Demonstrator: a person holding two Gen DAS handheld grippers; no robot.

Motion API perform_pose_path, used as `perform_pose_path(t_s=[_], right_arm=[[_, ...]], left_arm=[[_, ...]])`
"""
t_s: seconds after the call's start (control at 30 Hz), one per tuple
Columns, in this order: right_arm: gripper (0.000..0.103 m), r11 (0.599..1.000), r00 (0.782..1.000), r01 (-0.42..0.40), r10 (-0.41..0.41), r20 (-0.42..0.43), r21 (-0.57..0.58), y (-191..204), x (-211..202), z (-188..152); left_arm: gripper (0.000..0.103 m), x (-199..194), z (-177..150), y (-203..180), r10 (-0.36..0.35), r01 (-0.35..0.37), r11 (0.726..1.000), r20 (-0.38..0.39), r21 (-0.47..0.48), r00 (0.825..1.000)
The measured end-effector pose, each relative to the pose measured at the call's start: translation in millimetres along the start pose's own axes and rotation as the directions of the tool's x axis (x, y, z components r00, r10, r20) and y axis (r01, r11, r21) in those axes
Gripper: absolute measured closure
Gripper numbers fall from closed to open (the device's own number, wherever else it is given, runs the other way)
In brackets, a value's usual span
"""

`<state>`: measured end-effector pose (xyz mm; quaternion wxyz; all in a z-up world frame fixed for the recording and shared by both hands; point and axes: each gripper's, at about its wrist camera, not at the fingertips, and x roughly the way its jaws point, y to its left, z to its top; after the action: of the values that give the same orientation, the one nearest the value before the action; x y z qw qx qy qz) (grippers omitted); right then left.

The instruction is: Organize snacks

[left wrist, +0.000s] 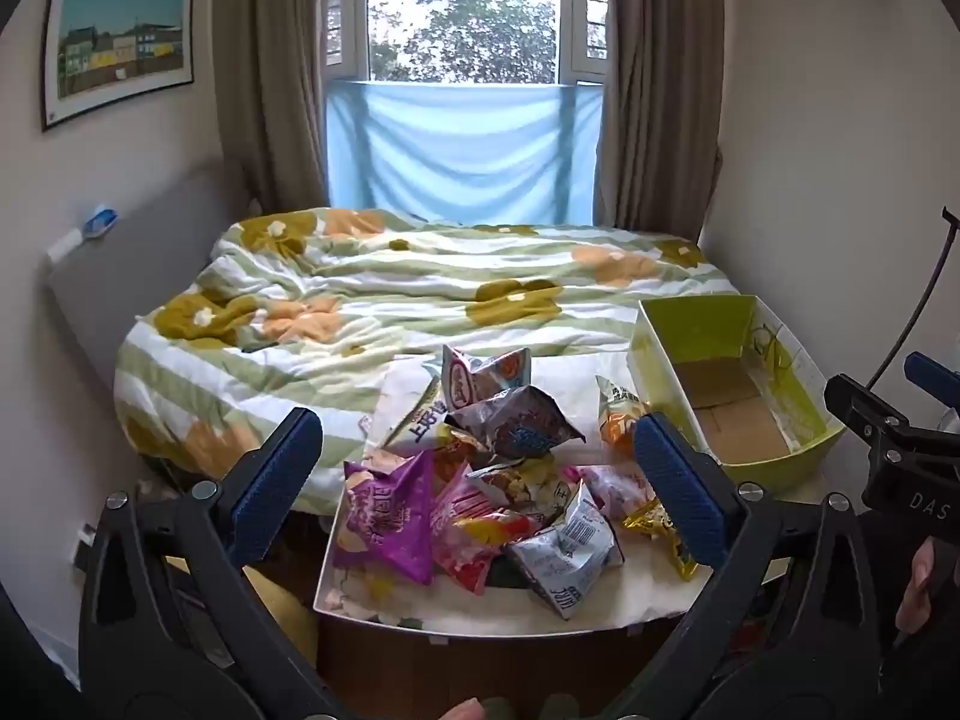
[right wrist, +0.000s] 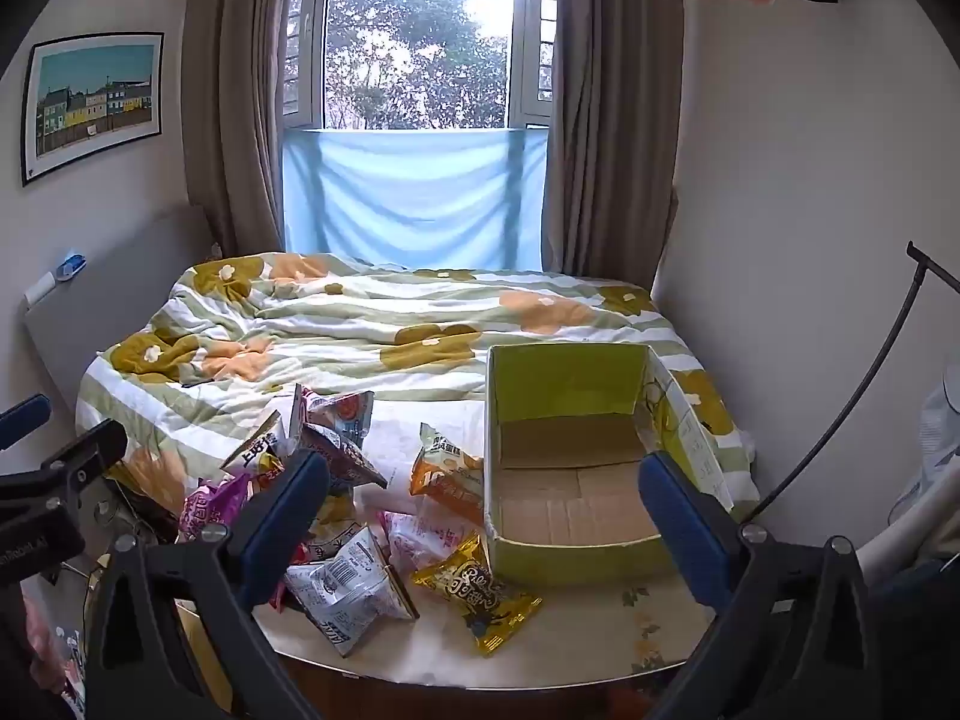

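Note:
A heap of several snack bags lies on a white table [left wrist: 600,606] at the foot of the bed. It includes a purple bag [left wrist: 390,522], a silver bag [left wrist: 570,558], a yellow bag [right wrist: 480,594] and an orange bag [right wrist: 447,477]. An empty green cardboard box [left wrist: 744,384] stands open at the table's right and also shows in the right wrist view [right wrist: 570,450]. My left gripper [left wrist: 480,480] is open above the heap, holding nothing. My right gripper [right wrist: 486,516] is open between the heap and the box, holding nothing.
A bed with a flowered quilt [left wrist: 420,300] lies behind the table, under a curtained window [left wrist: 462,30]. A grey headboard [left wrist: 132,276] stands at the left. A wall and a black cable [right wrist: 840,408] are at the right.

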<state>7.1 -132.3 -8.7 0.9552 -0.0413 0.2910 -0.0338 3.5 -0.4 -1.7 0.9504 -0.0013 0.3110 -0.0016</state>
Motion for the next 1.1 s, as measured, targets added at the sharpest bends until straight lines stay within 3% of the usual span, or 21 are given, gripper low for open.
perform_pose_path(t_s=[0.17, 1.1], right_arm=[[0.0, 0.999, 1.0, -0.021, 0.022, -0.017, 0.026, -3, 4, -3], [0.0, 0.999, 1.0, -0.023, 0.024, -0.02, 0.044, -8, 2, -4]], left_arm=[[0.001, -5, -4, -2, 0.012, -0.012, 1.0, 0.046, 0.011, 0.999], [0.001, -9, -3, -17, 0.017, -0.019, 0.999, 0.052, 0.033, 0.998]])
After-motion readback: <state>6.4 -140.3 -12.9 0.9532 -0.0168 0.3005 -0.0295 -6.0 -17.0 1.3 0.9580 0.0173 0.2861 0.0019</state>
